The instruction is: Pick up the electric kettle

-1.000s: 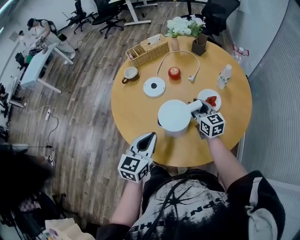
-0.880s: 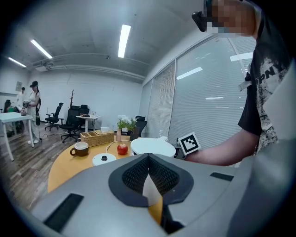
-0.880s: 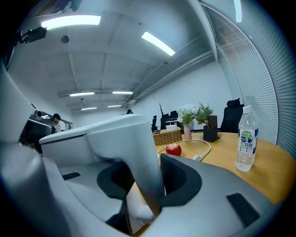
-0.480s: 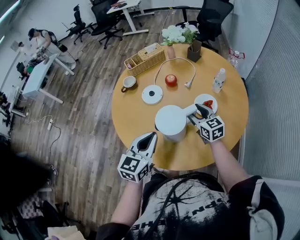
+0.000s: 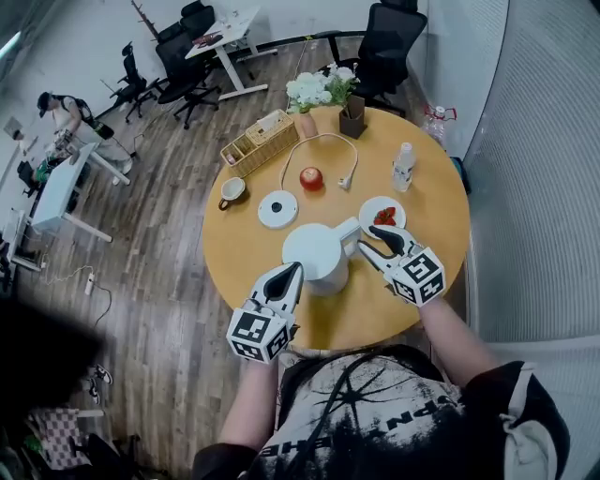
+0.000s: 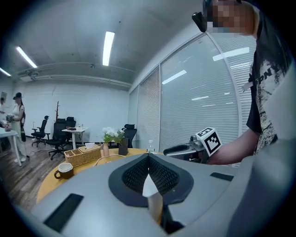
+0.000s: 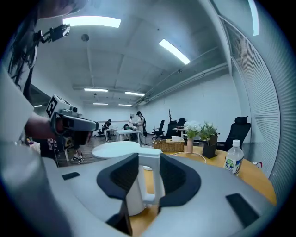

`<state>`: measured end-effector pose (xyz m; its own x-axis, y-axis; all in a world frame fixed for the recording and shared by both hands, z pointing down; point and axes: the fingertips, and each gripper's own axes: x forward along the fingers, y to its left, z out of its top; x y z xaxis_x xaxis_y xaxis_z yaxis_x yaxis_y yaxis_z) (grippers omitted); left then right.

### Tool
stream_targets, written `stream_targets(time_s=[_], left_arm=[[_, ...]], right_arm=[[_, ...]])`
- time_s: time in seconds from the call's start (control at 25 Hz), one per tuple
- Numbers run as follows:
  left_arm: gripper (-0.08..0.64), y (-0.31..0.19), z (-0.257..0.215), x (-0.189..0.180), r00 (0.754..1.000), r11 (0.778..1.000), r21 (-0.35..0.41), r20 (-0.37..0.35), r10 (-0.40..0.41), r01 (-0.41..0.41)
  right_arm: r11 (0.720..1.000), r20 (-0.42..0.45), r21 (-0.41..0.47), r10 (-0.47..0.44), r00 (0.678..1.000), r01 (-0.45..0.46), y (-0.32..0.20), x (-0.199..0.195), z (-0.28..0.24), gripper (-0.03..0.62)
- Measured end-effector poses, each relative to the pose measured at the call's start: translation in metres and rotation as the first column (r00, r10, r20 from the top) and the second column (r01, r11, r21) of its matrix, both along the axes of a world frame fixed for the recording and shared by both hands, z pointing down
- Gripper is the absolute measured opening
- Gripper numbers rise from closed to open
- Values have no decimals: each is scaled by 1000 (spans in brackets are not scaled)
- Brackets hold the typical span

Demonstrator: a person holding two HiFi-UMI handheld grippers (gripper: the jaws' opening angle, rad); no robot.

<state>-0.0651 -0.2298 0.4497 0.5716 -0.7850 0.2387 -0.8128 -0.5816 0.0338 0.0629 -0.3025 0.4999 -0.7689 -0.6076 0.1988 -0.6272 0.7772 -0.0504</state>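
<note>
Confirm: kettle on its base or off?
Off. The kettle is apart from the round white base, which lies bare nearer the apple.

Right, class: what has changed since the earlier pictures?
The right gripper, jaws closing on the handle, seems to have lifted the electric kettle slightly. The shut left gripper moved in over the table edge towards it. Kettle base, apple, plate and cup stayed put.

Place: an open-plan office.
Eleven o'clock: swivel chairs [image 5: 187,52] round a white desk [image 5: 225,21].
Nine o'clock: a person [image 5: 58,112] standing at another desk [image 5: 56,192].
Three o'clock: slatted blinds [image 5: 553,141] along the wall.
Overhead: strip lights [image 6: 108,44].
</note>
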Motion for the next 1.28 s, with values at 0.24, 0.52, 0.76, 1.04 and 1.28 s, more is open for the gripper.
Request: stream_targets(time_s=[0.24,0.52,0.76,1.04,1.28], left_arm=[[0,2,-3,13,1000,1000,9,2,14,-14],[0,4,-5,15,1000,1000,12,-6,-6,6],[0,4,-3,15,1000,1000,15,-11,-22,22],[0,5,0,20,1000,1000,4,-16,-23,23],[0,5,-3,21,1000,1000,3,-13,-21,21]], right_arm=[[996,48,35,-90,995,88,32,-8,-37,41],[984,51,49,-174,983,172,49,-21,-52,32],[980,36,37,-197,980,196,53,-23,-46,27],[978,44,37,-206,978,204,53,-23,-47,20],[977,48,39,-212,976,210,55,-27,-51,20]])
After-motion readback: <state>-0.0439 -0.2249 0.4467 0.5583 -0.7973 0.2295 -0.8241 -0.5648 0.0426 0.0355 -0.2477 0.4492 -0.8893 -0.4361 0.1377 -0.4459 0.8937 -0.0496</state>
